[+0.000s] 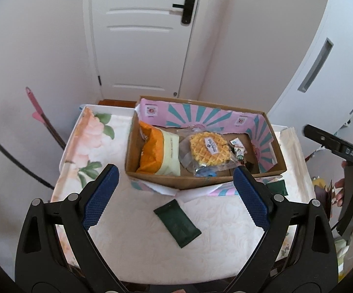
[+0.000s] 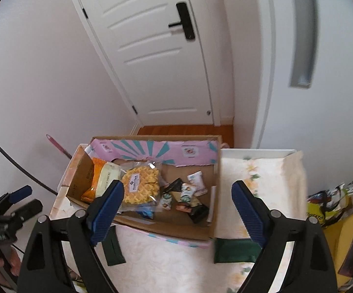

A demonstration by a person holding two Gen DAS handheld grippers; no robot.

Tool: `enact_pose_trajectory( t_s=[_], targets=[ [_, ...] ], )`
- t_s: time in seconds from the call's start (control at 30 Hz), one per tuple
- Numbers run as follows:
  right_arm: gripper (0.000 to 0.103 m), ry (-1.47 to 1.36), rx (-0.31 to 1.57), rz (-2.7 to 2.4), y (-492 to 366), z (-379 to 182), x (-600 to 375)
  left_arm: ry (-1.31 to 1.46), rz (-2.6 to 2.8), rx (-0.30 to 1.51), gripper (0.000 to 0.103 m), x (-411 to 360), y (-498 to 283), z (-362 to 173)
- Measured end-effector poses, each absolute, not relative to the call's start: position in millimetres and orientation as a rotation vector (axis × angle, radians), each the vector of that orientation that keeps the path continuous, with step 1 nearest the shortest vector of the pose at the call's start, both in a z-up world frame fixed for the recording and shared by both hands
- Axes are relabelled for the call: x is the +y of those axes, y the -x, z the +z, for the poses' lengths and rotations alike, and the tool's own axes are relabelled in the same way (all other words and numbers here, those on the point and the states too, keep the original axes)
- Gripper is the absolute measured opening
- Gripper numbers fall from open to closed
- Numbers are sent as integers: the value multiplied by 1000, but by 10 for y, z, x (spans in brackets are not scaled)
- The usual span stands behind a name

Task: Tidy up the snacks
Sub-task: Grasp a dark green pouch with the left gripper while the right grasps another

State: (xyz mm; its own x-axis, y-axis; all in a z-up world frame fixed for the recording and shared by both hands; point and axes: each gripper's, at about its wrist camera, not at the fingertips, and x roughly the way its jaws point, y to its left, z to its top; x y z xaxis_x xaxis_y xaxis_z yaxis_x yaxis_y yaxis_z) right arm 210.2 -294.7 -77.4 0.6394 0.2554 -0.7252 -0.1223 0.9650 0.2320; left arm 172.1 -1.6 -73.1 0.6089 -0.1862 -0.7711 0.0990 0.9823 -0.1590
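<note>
A cardboard box [image 1: 152, 178] with a pink and teal lining stands on the table; it also shows in the right wrist view [image 2: 166, 229]. Inside lie an orange and cream bag [image 1: 159, 151], a bagged waffle [image 1: 209, 150] and several small sachets [image 2: 188, 195]. A dark green packet [image 1: 177, 222] lies on the cloth in front of the box, below my open, empty left gripper [image 1: 175, 195]. A second dark green packet [image 2: 235, 250] lies by the box's right corner, under my open, empty right gripper [image 2: 177, 210].
The table carries a floral cloth [image 1: 91, 141] in a white tray. A white door [image 1: 140, 36] and walls stand behind. A colourful pile of bags [image 2: 335, 210] sits at the right. A pink-handled tool [image 1: 39, 114] leans at the left.
</note>
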Motion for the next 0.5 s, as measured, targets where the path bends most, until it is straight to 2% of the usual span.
enact_pose_trajectory(
  t_s=[0.07,0.1,0.13,0.5],
  targets=[
    [92,-165,826,203,-1993,-706,-3039,117,-157,904,98,37,-1682,-743],
    [101,-161,818,188,-1926,-683,-3093,130,-149,910,99,73,-1657,-769],
    [103,-158,813,182,-1877,-676,-3121,142,-147,914,99,97,-1634,-791],
    [103,26,896,221,-1563,-970,-3405,172,-26,996,99,105,-1368,-1284]
  ],
)
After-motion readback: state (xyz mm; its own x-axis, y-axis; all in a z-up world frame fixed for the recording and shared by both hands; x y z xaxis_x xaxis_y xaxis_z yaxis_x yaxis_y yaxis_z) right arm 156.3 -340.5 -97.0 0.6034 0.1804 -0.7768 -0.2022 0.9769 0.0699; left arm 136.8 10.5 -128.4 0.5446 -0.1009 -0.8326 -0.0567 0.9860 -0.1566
